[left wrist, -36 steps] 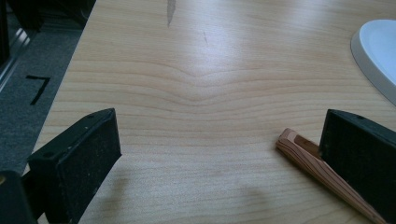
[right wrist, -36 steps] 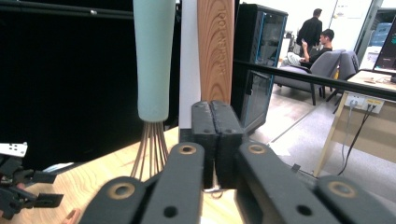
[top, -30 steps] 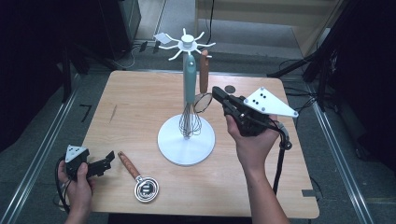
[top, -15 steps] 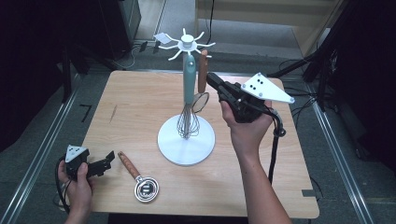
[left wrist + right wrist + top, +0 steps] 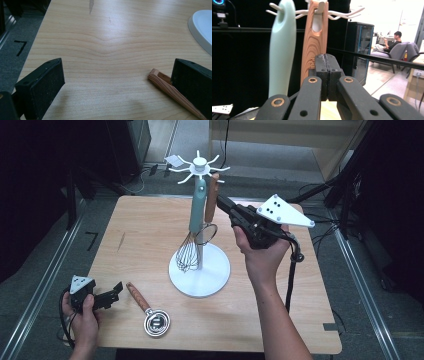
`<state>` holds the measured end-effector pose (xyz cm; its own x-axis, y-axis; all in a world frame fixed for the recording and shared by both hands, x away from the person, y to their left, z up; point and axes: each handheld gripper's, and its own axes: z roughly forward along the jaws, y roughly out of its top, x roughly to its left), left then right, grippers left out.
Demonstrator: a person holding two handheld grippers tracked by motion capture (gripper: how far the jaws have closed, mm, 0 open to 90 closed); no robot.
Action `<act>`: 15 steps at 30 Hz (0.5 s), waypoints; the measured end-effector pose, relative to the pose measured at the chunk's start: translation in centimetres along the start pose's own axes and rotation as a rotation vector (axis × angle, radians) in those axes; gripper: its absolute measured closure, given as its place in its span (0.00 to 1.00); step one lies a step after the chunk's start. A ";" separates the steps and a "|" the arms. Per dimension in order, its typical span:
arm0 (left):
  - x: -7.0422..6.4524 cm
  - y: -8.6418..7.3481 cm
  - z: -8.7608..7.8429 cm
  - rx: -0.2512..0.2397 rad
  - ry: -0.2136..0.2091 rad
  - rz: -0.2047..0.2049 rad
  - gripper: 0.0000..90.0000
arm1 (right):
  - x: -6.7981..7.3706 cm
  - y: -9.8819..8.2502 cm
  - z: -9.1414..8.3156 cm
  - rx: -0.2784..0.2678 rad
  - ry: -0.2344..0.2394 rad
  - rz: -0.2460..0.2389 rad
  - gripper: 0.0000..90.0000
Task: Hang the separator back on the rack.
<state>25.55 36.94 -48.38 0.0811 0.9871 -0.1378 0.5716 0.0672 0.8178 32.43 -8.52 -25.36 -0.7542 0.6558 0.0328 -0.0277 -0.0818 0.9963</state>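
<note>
The right tool, jaws clenched on nothing, had risen from mid-stand to the strainer hanging on the rack, suggesting its hanging was done, while the left tool sat released beside the spoon on the bench
</note>
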 end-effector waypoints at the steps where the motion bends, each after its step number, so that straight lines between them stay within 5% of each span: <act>1: 0.0 0.0 0.0 0.001 0.000 0.001 0.00 | 0.1 0.0 0.0 0.003 0.006 -0.002 1.00; 7: 0.0 0.0 0.0 0.000 -0.002 0.001 0.00 | 1.3 -0.1 0.3 0.013 0.048 -0.024 1.00; 15: 0.0 0.0 0.0 0.000 -0.004 -0.002 0.00 | 0.5 0.2 -0.2 -0.036 -0.023 -0.012 1.00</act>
<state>25.55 36.99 -48.38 0.0831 0.9864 -0.1420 0.5719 0.0695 0.8174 31.95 -8.38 -25.13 -0.7385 0.6738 0.0232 -0.0604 -0.1003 0.9931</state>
